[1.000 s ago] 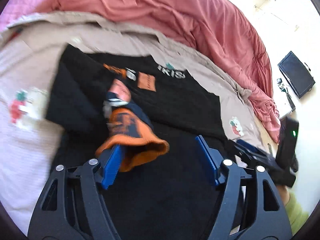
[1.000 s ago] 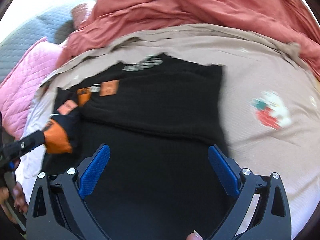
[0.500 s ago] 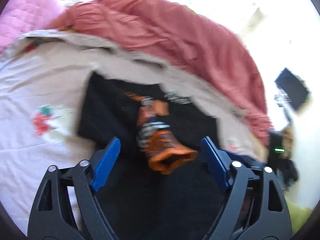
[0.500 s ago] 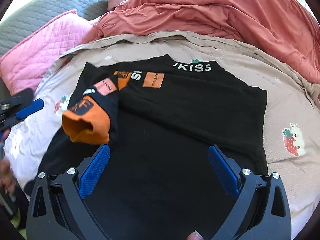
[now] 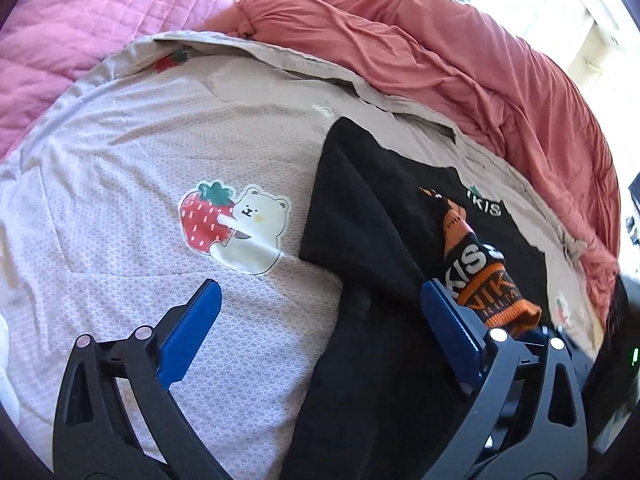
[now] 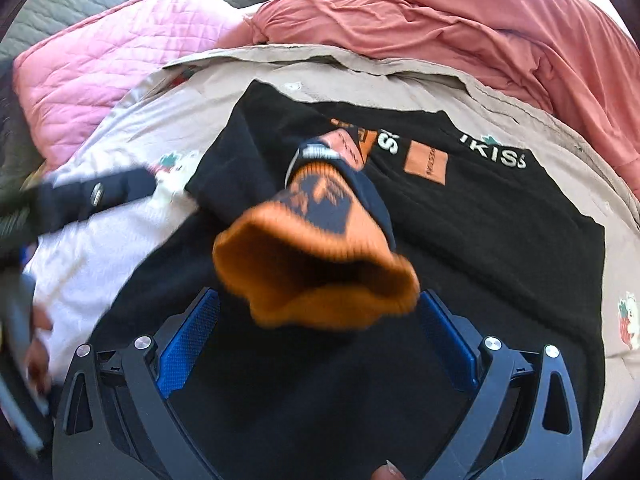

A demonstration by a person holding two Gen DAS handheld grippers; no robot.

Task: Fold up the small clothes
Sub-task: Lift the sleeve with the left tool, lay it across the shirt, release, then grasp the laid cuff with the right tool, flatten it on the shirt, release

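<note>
A black knit sweater with white "KISS" lettering and orange patches [image 6: 460, 220] lies spread flat on a beige bedsheet printed with a strawberry and a white bear [image 5: 140, 160], which covers the bed. One black sleeve ending in a ribbed orange cuff [image 6: 320, 264] is folded across the sweater's body and points from about twelve o'clock down toward the camera in the right wrist view. The right gripper [image 6: 318, 336] stands wide, its blue pads at about eight and four o'clock of the cuff, which hangs just above the gap between them; whether a pad touches the cuff cannot be told. The left gripper [image 5: 320, 332] has its jaws opening, already wide, with only bedsheet and the sweater's left edge between them; in its view the orange cuff [image 5: 496, 300] shows just past the right pad, at about three o'clock. A rumpled salmon-red blanket [image 5: 460, 80] is heaped along the far side from twelve to three o'clock, and a pink quilted pillow [image 6: 120, 52] lies at about ten o'clock.
</note>
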